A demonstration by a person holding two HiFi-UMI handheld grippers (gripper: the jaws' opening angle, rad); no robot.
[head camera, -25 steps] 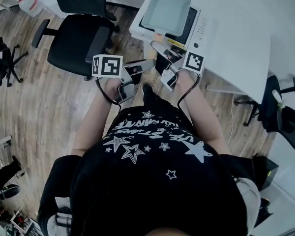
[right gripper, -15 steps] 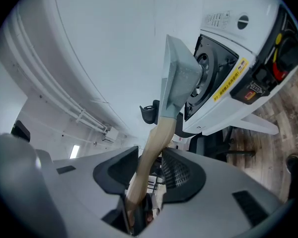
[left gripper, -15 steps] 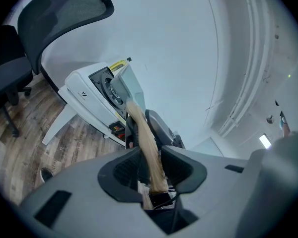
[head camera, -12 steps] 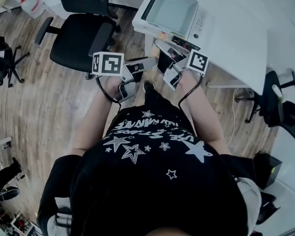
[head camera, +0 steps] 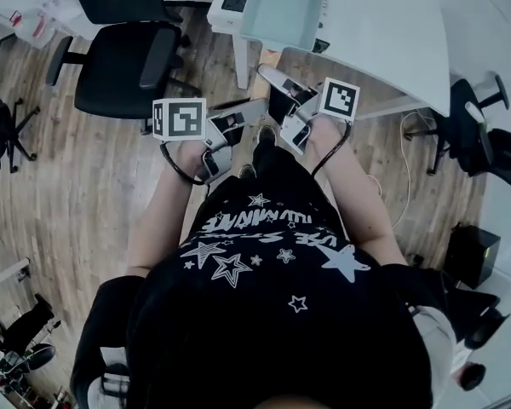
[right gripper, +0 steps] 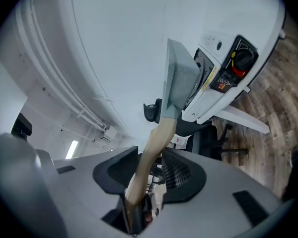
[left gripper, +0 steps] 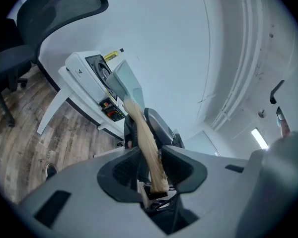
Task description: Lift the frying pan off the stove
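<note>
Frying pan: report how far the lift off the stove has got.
Done: the left gripper and right gripper are both shut on the wooden handle, and the frying pan appears raised clear of the stove. In hand: the pan hangs tilted in the air in front of the stove. Left: only setting it down, if wanted; no landing spot is evident.

- frying pan (head camera: 283, 11): pale grey-green, with a light tan wooden handle (left gripper: 148, 143)
- stove (right gripper: 223, 95): white body, black panel, red-and-black knob (right gripper: 242, 63), yellow label (left gripper: 110, 56)
- left tongs (left gripper: 151, 155) and right tongs (right gripper: 150, 170): grey shells, black inner pads
- marker cube (head camera: 180, 118): black-and-white squares
- tabletop (head camera: 392, 41): white
- floor (head camera: 85, 186): brown wood planks
- shirt (head camera: 272, 296): black with white stars
- chair (head camera: 123, 66): black
</note>
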